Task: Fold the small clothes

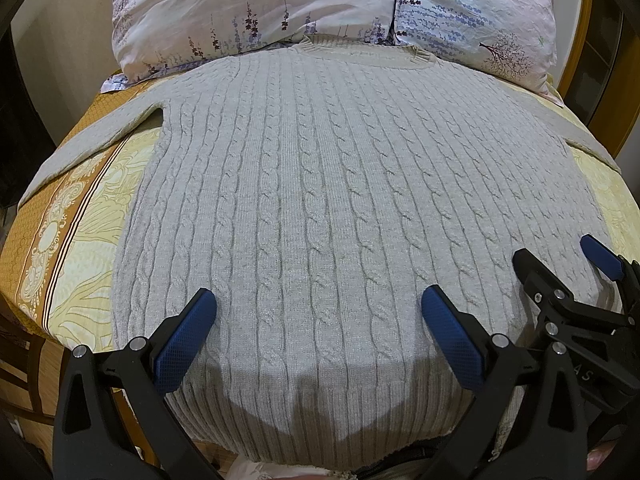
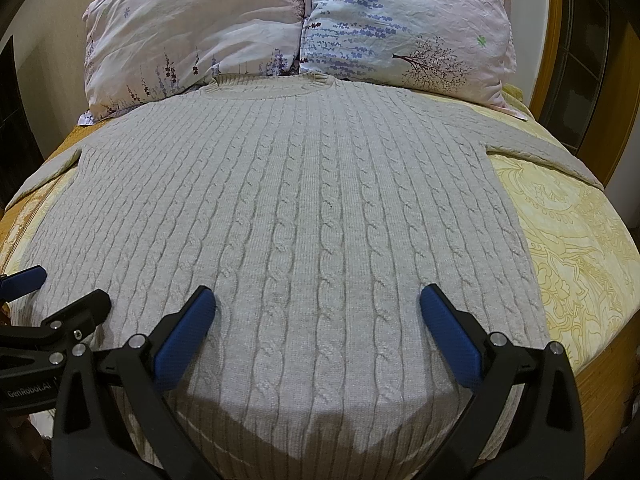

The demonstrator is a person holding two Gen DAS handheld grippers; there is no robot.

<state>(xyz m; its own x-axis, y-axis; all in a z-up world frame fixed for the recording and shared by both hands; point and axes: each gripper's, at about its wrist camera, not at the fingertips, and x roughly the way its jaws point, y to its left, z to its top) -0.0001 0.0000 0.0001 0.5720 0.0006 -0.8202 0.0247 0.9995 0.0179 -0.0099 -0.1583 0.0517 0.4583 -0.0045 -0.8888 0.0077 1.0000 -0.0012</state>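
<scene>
A light grey cable-knit sweater (image 1: 320, 184) lies flat and spread out on the bed, collar toward the pillows, sleeves out to both sides. It also fills the right wrist view (image 2: 304, 208). My left gripper (image 1: 318, 304) is open and empty, hovering over the sweater's lower left part near the hem. My right gripper (image 2: 318, 304) is open and empty over the lower right part. The right gripper shows at the right edge of the left wrist view (image 1: 560, 264); the left gripper shows at the left edge of the right wrist view (image 2: 60, 292).
Two floral pillows (image 1: 256, 8) (image 2: 400, 24) lie at the head of the bed beyond the collar. A yellow patterned bedsheet (image 2: 576, 248) shows around the sweater. A wooden headboard (image 2: 556, 40) stands at the right.
</scene>
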